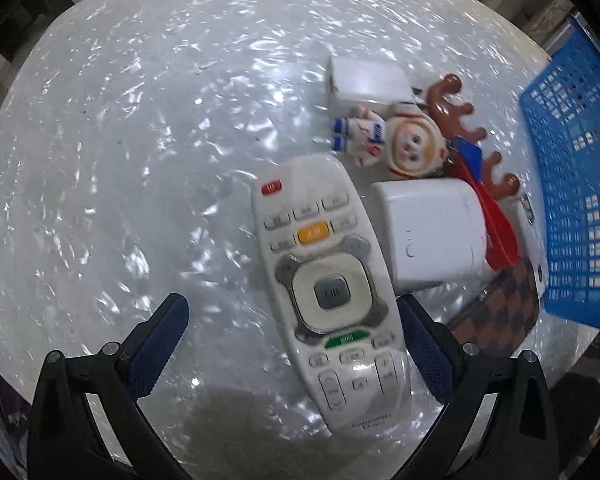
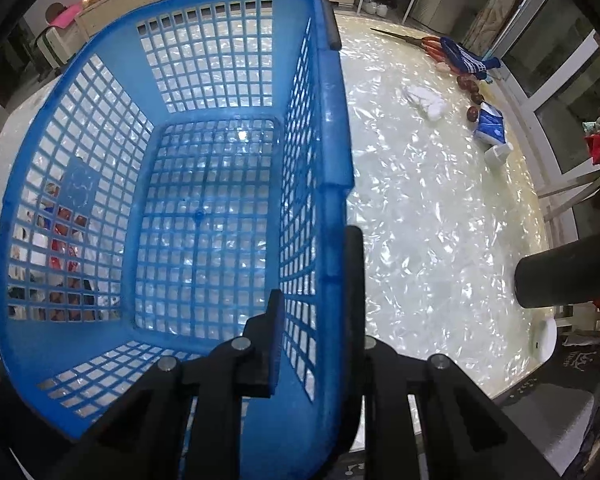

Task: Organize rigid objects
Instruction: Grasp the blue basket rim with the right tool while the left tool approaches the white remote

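In the left wrist view a white remote control (image 1: 328, 284) lies flat on the shiny white table. My left gripper (image 1: 292, 344) is open, its fingers on either side of the remote's lower half, just above it. Beside the remote are a white power bank (image 1: 432, 232), an astronaut figurine (image 1: 396, 140), a brown antler toy (image 1: 460, 112), a white box (image 1: 368, 80), a red and blue piece (image 1: 492, 216) and a checkered brown case (image 1: 500, 312). My right gripper (image 2: 316, 312) is shut on the right wall of the empty blue basket (image 2: 204, 208).
The blue basket (image 1: 572, 184) stands at the right in the left wrist view. On the far right of the table lie scissors (image 2: 420, 40), a blue-white cloth (image 2: 468, 58), white tissue (image 2: 426, 100), brown beads (image 2: 474, 94), and a blue packet (image 2: 490, 122).
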Motion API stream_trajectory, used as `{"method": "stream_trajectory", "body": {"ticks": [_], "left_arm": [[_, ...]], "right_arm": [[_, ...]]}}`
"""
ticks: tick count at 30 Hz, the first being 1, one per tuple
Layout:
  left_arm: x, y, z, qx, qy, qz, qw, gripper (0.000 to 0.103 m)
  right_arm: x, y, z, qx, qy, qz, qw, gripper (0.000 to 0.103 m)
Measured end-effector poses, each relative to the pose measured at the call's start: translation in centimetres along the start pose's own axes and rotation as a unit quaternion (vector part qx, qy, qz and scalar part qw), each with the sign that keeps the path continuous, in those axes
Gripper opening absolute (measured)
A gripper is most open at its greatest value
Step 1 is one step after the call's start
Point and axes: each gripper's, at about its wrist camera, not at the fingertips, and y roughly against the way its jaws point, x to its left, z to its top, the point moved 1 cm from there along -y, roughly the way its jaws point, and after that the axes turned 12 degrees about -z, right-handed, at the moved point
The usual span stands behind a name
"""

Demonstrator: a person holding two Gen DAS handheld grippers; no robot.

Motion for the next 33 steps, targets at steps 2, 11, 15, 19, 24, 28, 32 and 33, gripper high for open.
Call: {"method": "stream_trajectory", "body": {"ticks": [2, 11, 15, 19, 24, 28, 32, 33], "left_arm": [[-0.1, -0.2, 0.2, 0.001, -0.001, 0.004, 1.0000, 0.103], [-0.8, -1.2, 0.9, -0.002, 0.002, 0.021, 0.9998, 0.102], [-0.1, -1.4, 1.0, -0.007, 0.013, 0.023, 0.9996, 0.102], [0.4, -1.1, 1.3, -0.007, 0.009, 0.024, 0.9997, 0.103], [1.1, -0.7, 2.9, 0.001, 0.001, 0.023, 0.9997, 0.103], [1.7, -0.1, 3.5, -0.004, 0.007, 0.022, 0.9997, 0.103], [3.1, 0.2, 3.4, -0.008, 0.016, 0.019, 0.9996, 0.103], [3.2, 0.1, 3.6, -0.009, 0.015, 0.022, 0.9996, 0.103]], "right_arm": [[-0.2, -0.1, -0.1, 0.007, -0.002, 0.000, 1.000, 0.017], [-0.3, 0.5, -0.2, 0.003, -0.012, 0.006, 1.000, 0.017], [-0.7, 0.4, -0.7, 0.004, -0.019, 0.013, 1.000, 0.017], [-0.9, 0.7, -0.6, -0.002, -0.022, 0.019, 1.000, 0.017], [-0.7, 0.8, -0.7, -0.003, -0.020, 0.023, 1.000, 0.017], [-0.3, 0.7, -0.7, -0.002, -0.018, 0.026, 0.999, 0.017], [-0.2, 0.5, -0.7, -0.002, -0.016, 0.028, 0.999, 0.017], [-0.3, 0.5, -0.8, -0.002, -0.016, 0.029, 0.999, 0.017]]}}
